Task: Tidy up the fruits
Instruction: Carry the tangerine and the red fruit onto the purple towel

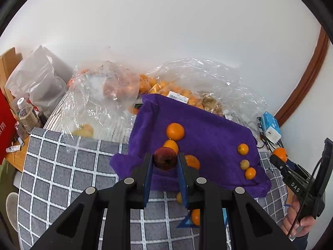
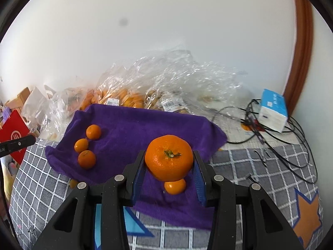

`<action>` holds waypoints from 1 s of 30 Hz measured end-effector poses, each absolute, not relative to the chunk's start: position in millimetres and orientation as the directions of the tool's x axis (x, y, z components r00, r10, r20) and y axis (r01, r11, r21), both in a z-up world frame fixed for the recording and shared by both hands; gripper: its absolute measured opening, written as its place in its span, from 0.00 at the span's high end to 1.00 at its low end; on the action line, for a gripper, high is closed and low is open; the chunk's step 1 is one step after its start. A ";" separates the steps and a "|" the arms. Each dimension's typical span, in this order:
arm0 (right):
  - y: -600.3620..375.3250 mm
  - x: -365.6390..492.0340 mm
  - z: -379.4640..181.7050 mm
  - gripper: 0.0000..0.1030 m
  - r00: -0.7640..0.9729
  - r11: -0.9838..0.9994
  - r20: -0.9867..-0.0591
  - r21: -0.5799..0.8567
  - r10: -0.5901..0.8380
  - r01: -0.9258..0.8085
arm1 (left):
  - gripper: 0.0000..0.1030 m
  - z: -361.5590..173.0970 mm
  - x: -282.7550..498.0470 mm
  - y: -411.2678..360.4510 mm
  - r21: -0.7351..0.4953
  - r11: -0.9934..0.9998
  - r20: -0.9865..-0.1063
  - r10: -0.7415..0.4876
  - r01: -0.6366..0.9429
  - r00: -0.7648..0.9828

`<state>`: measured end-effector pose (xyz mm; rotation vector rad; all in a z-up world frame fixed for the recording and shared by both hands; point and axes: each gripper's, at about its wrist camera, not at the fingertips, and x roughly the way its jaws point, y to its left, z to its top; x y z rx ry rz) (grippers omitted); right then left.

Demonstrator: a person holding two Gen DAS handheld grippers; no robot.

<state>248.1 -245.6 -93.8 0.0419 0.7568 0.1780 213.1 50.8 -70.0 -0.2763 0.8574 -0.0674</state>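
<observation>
I am gripping a dark red apple (image 1: 164,158) in my left gripper (image 1: 165,162), above the purple towel (image 1: 208,125). At the far right, my right gripper (image 1: 278,158) is pinching a mandarin (image 1: 280,153). Clear bags of citrus (image 1: 166,87) are lying behind.

A grey mat with a white grid (image 1: 68,166) covers the surface, a blue-and-white box (image 2: 273,112) sits among black cables (image 2: 270,137) near a brown door frame (image 2: 301,48), and a plastic water bottle (image 1: 26,112) stands beside a red box (image 1: 6,129) before the white wall (image 1: 166,20).
</observation>
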 end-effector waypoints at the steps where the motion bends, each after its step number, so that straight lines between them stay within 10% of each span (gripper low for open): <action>1: -242.9 254.2 -97.2 0.59 0.707 0.983 -0.684 0.101 0.179 -0.151 | 0.79 -71.8 217.1 52.7 -0.268 0.962 -0.739 -0.169 -0.055 0.652; 24: -193.1 325.5 -170.7 0.58 0.554 0.967 -0.806 0.083 0.208 -0.242 | 0.79 -129.1 277.2 37.2 -0.221 0.975 -0.830 -0.169 -0.036 0.532; 30: -209.2 310.9 -146.4 0.36 0.577 0.961 -0.776 0.137 0.254 -0.239 | 0.79 -140.5 284.4 28.0 -0.193 0.981 -0.855 -0.152 -0.032 0.496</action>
